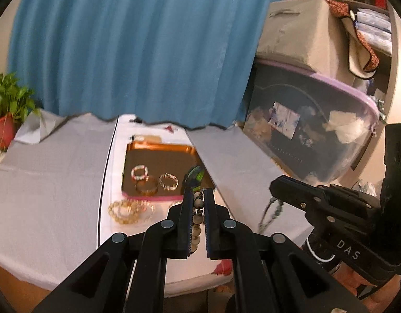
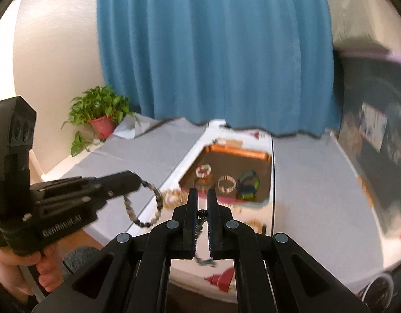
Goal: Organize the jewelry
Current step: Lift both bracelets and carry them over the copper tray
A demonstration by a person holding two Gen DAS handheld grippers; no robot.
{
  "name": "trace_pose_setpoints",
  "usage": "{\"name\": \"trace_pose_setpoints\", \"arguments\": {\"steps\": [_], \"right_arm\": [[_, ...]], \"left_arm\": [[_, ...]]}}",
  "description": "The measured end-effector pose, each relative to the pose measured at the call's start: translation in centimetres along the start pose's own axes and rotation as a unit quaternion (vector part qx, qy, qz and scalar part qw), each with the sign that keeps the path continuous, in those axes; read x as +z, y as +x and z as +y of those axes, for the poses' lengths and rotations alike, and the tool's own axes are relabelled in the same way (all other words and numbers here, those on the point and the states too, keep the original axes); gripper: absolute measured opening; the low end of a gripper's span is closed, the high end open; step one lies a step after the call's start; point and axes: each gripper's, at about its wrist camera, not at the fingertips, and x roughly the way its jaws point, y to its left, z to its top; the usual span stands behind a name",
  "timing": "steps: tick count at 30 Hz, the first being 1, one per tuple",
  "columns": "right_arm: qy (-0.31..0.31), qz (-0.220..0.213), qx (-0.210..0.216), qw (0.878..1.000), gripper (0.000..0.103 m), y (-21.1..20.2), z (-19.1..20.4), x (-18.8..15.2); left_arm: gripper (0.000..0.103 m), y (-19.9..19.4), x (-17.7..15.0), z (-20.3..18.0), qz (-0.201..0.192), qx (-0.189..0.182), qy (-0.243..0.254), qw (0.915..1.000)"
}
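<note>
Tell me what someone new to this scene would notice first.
First, a beaded necklace strung in the air between the left gripper and the right gripper, each shut on one end. Beyond them, a copper tray on the white table holds several bracelets. A blue curtain fills the background.

You have one copper tray (image 1: 161, 148) holding four pieces: three bangles (image 1: 168, 181) and one green-and-black band (image 1: 194, 176). Just in front of the tray lies one pale beaded strand (image 1: 124, 210). One potted plant (image 2: 101, 112) stands well left of the tray.
</note>
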Motion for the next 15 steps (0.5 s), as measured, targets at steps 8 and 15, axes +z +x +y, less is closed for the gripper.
{"name": "trace_pose_setpoints", "arguments": {"steps": [8,15], "right_arm": [[-0.016,-0.030,0.015,0.999,0.007,-0.2,1.3,3.9],[-0.011,-0.044,0.018,0.999,0.007,1.8,0.0,5.1]], "left_arm": [[0.005,-1.3,3.8,0.7,-0.047,-0.022,0.000,0.9986],[0.005,0.7,5.7,4.2,-0.070,-0.033,-0.035,0.9964]]}}
